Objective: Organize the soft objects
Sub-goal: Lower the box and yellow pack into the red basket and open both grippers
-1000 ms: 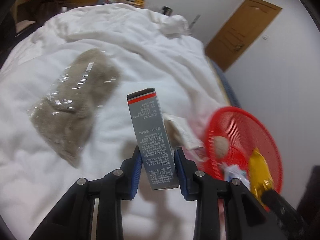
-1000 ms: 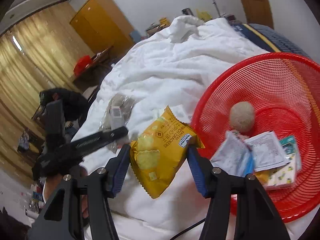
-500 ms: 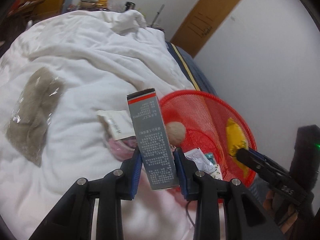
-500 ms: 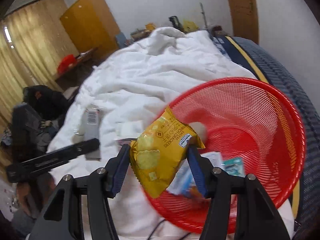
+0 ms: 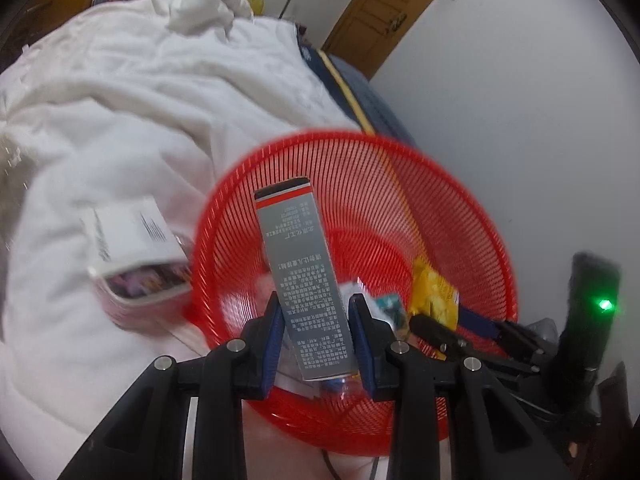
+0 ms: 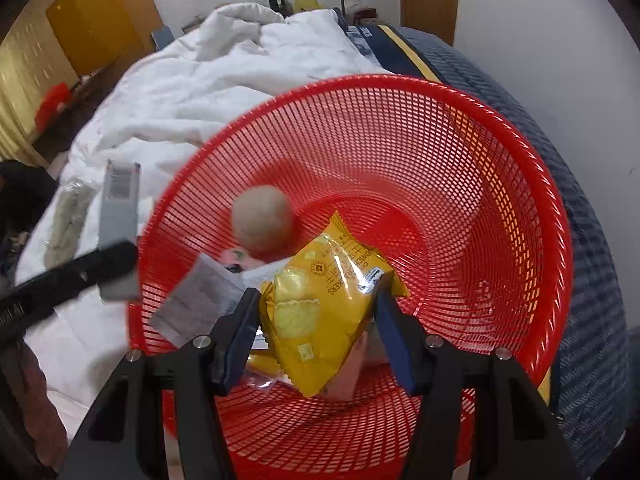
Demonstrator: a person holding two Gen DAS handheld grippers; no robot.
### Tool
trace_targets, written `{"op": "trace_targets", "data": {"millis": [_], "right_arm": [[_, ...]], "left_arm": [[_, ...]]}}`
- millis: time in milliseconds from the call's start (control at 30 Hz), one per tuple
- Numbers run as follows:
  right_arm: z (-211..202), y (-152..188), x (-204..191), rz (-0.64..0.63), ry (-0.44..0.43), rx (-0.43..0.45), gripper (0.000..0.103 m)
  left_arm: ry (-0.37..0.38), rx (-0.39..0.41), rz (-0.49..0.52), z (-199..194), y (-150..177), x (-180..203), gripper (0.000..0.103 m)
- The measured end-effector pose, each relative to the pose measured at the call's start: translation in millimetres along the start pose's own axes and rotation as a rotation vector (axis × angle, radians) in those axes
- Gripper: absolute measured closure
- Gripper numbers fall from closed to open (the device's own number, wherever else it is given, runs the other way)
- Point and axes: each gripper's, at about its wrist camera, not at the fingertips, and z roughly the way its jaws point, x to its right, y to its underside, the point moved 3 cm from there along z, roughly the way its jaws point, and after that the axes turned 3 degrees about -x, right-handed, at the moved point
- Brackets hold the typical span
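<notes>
A red mesh basket [image 5: 472,208] [image 6: 500,168] lies on the white duvet [image 5: 140,104] [image 6: 200,92]. My left gripper [image 5: 316,328] is shut on a tall grey box [image 5: 308,276], held upright over the basket's near side. That grey box [image 6: 118,216] also shows at the left of the right wrist view. My right gripper [image 6: 316,320] is shut on a yellow cracker bag [image 6: 324,312], hanging above the basket's inside; the same yellow bag [image 5: 434,292] appears in the left wrist view. A beige fuzzy ball [image 6: 262,220] and paper packets [image 6: 196,300] lie in the basket.
A pink-and-white packet [image 5: 132,260] rests on the duvet just left of the basket. A clear bag of beige plush [image 6: 68,216] lies farther left. The blue mattress edge [image 6: 592,240] and a white wall [image 5: 520,100] border the right; a wooden door [image 5: 380,16] stands behind.
Both grippers have swung toward the basket with their loads. The grey box went from over the duvet to over the basket; the yellow bag went from the rim to above the inside.
</notes>
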Motion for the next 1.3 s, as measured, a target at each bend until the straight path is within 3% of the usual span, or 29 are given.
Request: {"op": "trace_targets", "data": {"millis": [200,433,833,1100,1300], "right_arm": [[13,10,-4,-0.045,0.077,-0.039,0.046],[21,16,4,-0.044,0.094,-0.066,0.046],[35,21,11,-0.04,0.151,-0.102,0.045],[40,22,11,-0.038,0.17,-0.107,0.045],[47,20,14,-0.038,0.179,-0.116,0.037]], "left_arm": [[-0.024,-0.038,0.076,20,15,19,0.07],[-0.087,-0.085,0.129,40,24,20,0.07],[-0.145,-0.082,0.2,47,30,24,0.07],[-0.127,-0.074,0.208,54,35,33,0.069],[-0.118,-0.073,0.223,57,39,35,0.067]]}}
